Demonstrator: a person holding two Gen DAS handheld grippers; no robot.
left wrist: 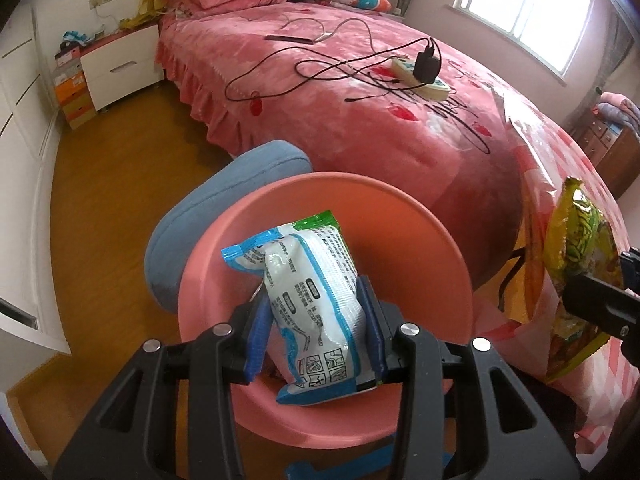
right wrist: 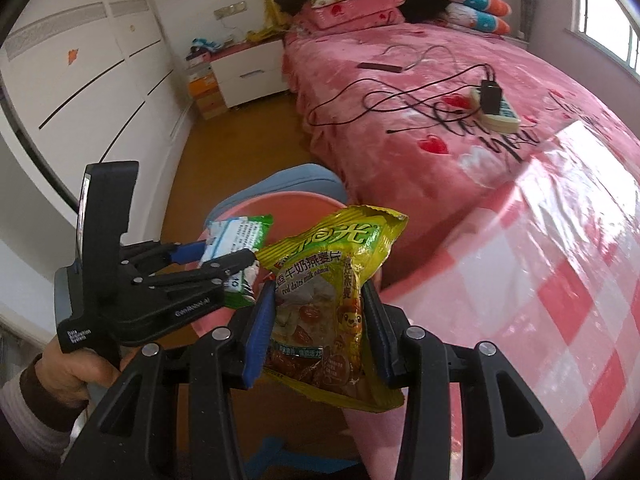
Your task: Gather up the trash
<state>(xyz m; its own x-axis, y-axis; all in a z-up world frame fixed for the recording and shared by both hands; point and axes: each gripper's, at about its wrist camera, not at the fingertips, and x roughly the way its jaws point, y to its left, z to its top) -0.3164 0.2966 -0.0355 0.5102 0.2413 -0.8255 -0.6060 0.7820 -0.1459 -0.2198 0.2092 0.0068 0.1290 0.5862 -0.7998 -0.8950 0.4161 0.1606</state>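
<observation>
- A bed (left wrist: 360, 112) with a pink heart-print cover fills the upper half of both views, from about 11 to 2 o'clock.
- A table under a pink-and-white checked cloth (right wrist: 540, 280) runs along the 3 to 5 o'clock side of the right wrist view, its edge touching the bed.
- A pink basin (left wrist: 400, 216) sits in the lower centre of the left wrist view, with a blue cushion (left wrist: 224, 196) just behind it at 10 o'clock.
- The left gripper (left wrist: 316, 320) is partly closed, its blue pads pressing both sides of a white-and-blue wrapper (left wrist: 312, 300) held upright above the basin's hollow.
- The right gripper (right wrist: 320, 328) is likewise partly closed on a yellow oatmeal bag (right wrist: 332, 280), held upright near the table's edge, at 3 o'clock of the white-and-blue wrapper.
- A hand (right wrist: 76, 368) with a pale cuff grips the left gripper's handle at 8 o'clock in the right wrist view.
- A power strip (left wrist: 420, 78) with a black charger plugged in lies on the bed at 1 o'clock, black cables (left wrist: 280, 76) trailing from it toward 11 o'clock.
</observation>
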